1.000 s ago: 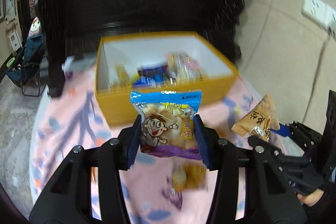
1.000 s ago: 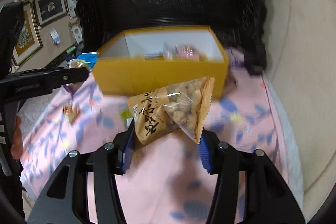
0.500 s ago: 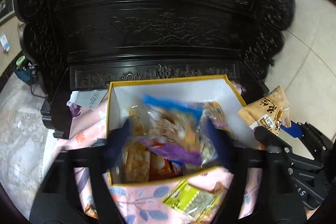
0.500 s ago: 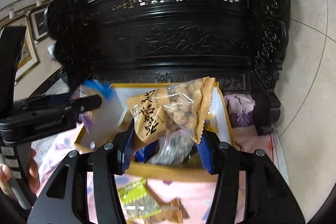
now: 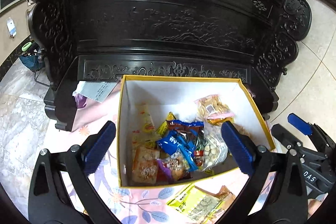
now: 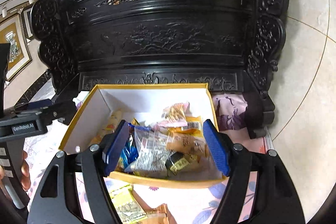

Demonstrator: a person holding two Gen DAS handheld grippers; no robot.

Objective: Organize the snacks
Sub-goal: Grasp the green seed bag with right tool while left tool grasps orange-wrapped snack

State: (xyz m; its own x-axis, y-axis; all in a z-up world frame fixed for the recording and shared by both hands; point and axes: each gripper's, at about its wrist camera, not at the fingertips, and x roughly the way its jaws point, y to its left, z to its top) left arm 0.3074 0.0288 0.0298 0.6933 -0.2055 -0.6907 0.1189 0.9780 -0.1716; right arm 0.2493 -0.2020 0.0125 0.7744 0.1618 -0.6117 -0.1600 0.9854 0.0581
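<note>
A yellow box (image 5: 258, 110) with white inner walls holds several snack packets. My left gripper (image 5: 168, 150) is open and empty above the box; the blue packet with the cartoon boy (image 5: 176, 144) lies in the box below it. My right gripper (image 6: 166, 146) is open and empty over the same box (image 6: 79, 119); the orange nut packet (image 6: 184, 142) lies in the pile between its fingers. The right gripper also shows at the right edge of the left wrist view (image 5: 302, 140).
A yellow-green snack packet (image 5: 195, 203) and an orange one (image 5: 226, 196) lie on the pink floral cloth (image 5: 134, 203) in front of the box. A carved black wooden chair back (image 5: 168, 24) stands right behind it. A paper sheet (image 5: 96, 89) lies at the left.
Both grippers moved forward over the box and opened. The blue cartoon packet and the orange nut packet dropped into the box.
</note>
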